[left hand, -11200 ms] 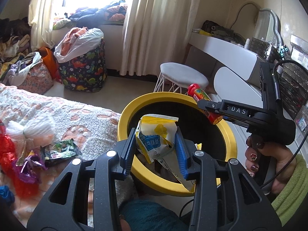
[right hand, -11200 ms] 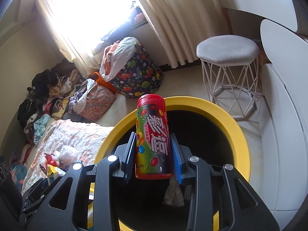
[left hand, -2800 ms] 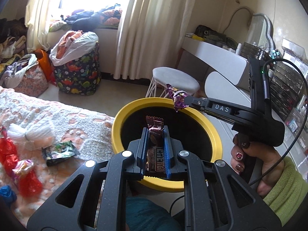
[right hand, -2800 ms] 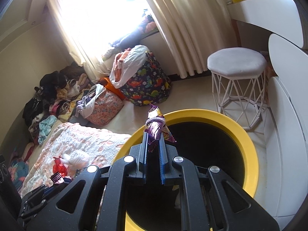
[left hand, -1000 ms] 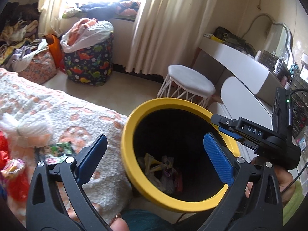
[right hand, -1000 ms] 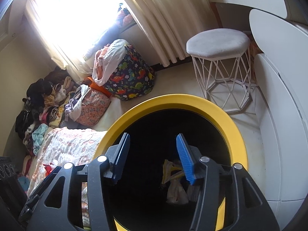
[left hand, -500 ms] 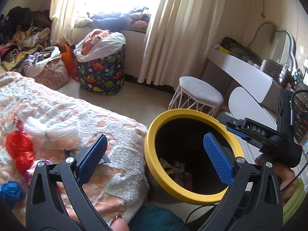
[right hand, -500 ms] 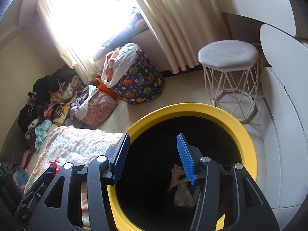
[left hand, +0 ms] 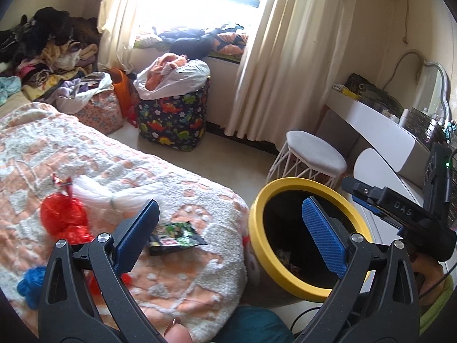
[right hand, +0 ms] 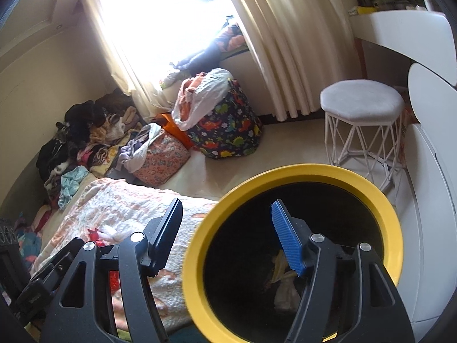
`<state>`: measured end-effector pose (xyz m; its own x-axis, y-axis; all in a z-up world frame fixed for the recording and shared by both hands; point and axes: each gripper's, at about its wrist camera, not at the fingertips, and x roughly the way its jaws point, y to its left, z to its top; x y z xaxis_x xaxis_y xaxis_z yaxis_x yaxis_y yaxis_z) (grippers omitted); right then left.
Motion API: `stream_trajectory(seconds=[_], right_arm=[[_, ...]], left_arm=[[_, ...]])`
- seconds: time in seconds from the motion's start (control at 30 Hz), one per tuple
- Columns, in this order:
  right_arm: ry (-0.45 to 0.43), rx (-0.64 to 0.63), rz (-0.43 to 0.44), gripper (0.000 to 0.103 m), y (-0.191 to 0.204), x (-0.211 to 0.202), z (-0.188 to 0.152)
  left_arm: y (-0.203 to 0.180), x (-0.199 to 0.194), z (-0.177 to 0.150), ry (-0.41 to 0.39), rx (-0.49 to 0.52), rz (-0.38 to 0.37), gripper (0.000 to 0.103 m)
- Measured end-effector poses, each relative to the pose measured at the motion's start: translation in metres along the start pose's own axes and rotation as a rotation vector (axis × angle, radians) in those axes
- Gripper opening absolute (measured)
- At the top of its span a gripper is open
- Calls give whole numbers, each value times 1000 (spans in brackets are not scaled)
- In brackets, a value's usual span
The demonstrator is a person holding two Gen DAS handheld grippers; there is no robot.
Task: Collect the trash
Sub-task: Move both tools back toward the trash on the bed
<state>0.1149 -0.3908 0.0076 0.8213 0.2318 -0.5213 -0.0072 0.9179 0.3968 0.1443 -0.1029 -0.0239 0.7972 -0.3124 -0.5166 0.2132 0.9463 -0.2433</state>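
Note:
A black bin with a yellow rim (left hand: 285, 184) (right hand: 300, 171) stands beside the bed and holds several wrappers at its bottom. On the bedspread lie a green-and-black snack packet (left hand: 174, 234), a red plastic wrapper (left hand: 61, 217), a white tissue bundle (left hand: 114, 191) and a blue scrap (left hand: 28, 284). My left gripper (left hand: 228, 234) is open and empty, straddling the bed's edge and the bin. My right gripper (right hand: 225, 234) hangs over the bin's left rim with nothing between its fingers; its jaws are opening. It also shows at the right of the left wrist view (left hand: 360, 193).
A white wire stool (left hand: 314, 154) stands behind the bin. A white vanity (left hand: 380, 123) runs along the right wall. A dinosaur-print laundry bag (left hand: 171, 114), a floral bag (left hand: 100, 111) and piles of clothes (left hand: 42, 51) sit near the window.
Both grippers have swung left from over the bin toward the bed and risen a little. The bed's litter has come into view. The right gripper's jaws stand wider than before.

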Motion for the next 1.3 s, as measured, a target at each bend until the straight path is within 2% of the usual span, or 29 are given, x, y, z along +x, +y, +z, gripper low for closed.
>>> stream_trajectory(seconds=[0.13,0.67,1.3], right_arm=[[-14,-24,18,68,11,-2,-1],[9,-130,97,68,66,0,-16],[106,-287,203,68,142,10,-55]], left_arm=[[10,-6,0,-9,-14,22,92],[56,-36,6,-58,-88,120,92],[126,-68,-1,-82,-177,242,92]])
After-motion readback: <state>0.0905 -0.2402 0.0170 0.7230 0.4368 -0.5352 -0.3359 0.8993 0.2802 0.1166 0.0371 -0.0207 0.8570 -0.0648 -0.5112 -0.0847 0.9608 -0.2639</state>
